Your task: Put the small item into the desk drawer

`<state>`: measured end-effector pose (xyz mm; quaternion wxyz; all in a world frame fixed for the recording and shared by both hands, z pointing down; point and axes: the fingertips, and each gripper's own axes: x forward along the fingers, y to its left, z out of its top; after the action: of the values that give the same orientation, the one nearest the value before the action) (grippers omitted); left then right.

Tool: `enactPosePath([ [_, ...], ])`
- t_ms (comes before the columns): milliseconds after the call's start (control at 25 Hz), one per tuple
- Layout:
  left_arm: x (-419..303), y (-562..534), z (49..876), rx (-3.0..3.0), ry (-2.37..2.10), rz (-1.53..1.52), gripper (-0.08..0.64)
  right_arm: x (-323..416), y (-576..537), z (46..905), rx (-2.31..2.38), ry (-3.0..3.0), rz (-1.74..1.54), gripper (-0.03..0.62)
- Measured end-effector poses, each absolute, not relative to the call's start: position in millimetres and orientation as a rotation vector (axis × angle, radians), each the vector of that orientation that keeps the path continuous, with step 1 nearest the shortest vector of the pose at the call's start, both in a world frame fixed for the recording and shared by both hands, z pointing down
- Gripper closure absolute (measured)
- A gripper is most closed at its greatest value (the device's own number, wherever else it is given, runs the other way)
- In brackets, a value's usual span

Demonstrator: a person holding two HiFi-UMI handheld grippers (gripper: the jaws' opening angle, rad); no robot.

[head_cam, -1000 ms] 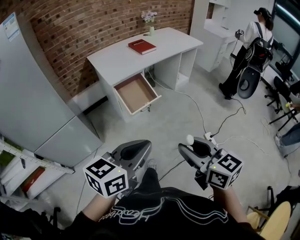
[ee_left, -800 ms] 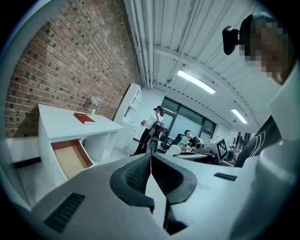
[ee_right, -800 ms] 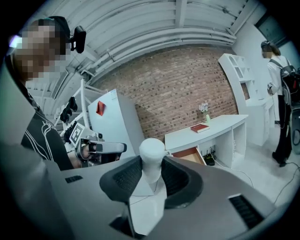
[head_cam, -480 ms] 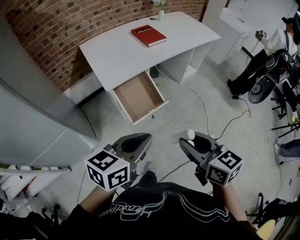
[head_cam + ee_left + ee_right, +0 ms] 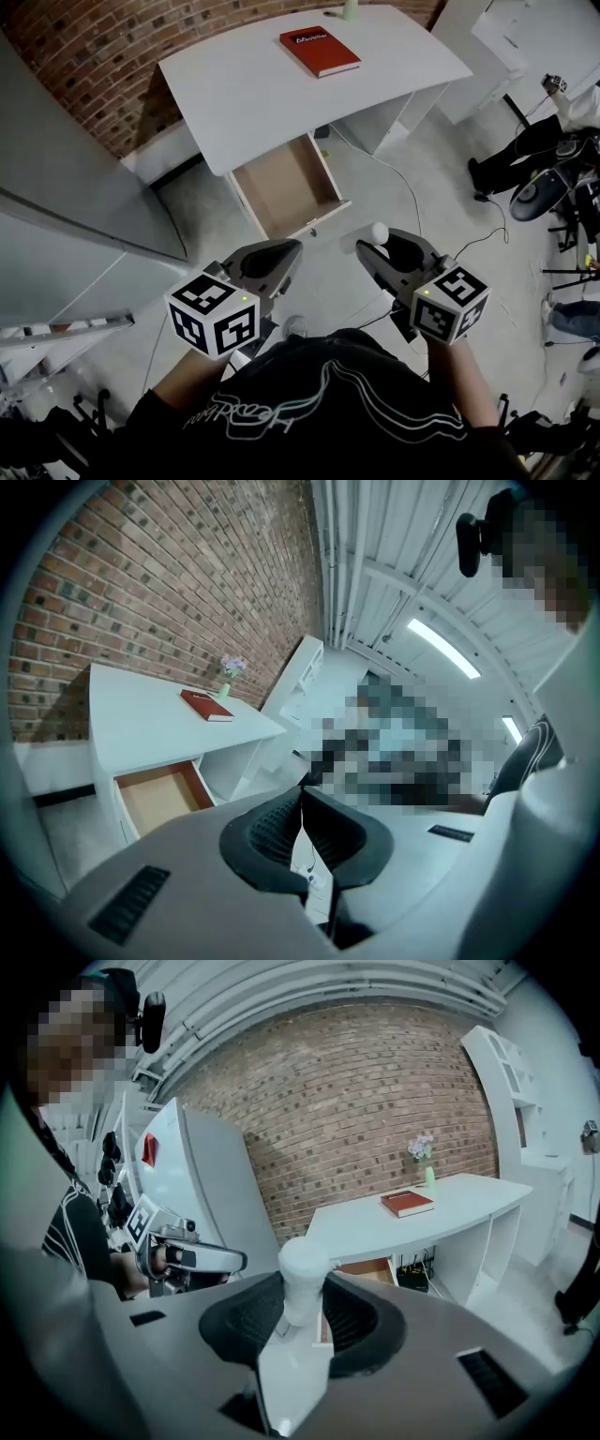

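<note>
Drawer (image 5: 310, 221): one, jutting past counter (image 5: 253, 89) edge over open floor (image 5: 211, 220).
Right claw (image 5: 377, 245): gripping one small item (image 5: 379, 230).
Left claw (image 5: 282, 250): pressing shut.

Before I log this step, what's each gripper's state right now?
Left gripper: closed, empty.
Right gripper: closed on the small white item.

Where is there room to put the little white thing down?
The open drawer is bare inside, wall to wall. The desk top is bare left of the red book too. Busiest is the floor on the right, with cables.
</note>
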<state>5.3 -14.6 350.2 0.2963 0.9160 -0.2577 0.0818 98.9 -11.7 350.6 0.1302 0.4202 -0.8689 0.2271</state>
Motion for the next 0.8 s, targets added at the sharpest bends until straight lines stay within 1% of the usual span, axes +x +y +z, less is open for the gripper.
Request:
enactPosePath([
  [440, -1.2, -66.2, 383.5, 2.351, -0.828, 0.213, 0.537, 86.3, -84.0, 401.5, 1.021, -2.452, 0.622, 0.454],
  [800, -1.1, -115.2, 404.6, 2.228, -0.970, 0.203, 0.537, 87.6, -153.3, 456.4, 0.814, -2.400, 0.690, 0.454],
])
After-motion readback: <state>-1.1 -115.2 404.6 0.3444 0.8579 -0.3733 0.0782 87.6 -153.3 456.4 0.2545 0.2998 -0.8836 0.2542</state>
